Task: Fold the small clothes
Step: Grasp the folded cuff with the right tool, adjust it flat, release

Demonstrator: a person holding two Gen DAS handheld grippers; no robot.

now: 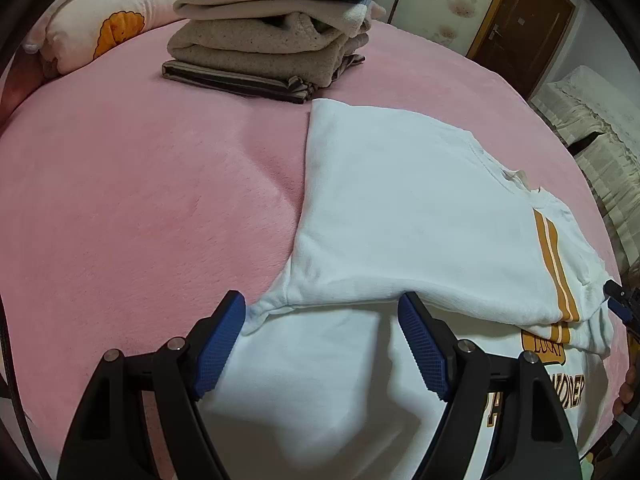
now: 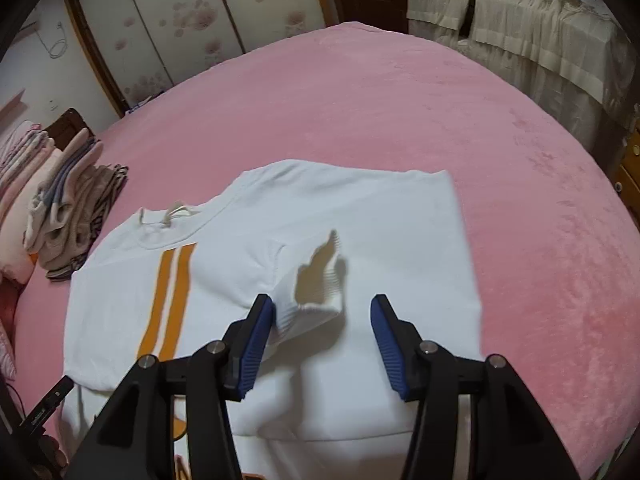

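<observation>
Both grippers, left [image 1: 322, 312] and right [image 2: 322, 314], gape open holding nothing; the loose cuff [image 2: 320, 300] mid-frame could spring back and undo the shirt [image 1: 400, 208] fold.

Both the left gripper [image 1: 322, 308] and right gripper [image 2: 323, 314] have black angular frames, silver screws, ribbed blue pads [image 1: 218, 348]; perhaps bare fingertips [image 1: 626, 390] alongside.

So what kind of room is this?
Most likely a bedroom. A pink bed cover has a white shirt spread on it, a pillow sits beside folded clothes, and there is a flowery sliding wardrobe.
</observation>
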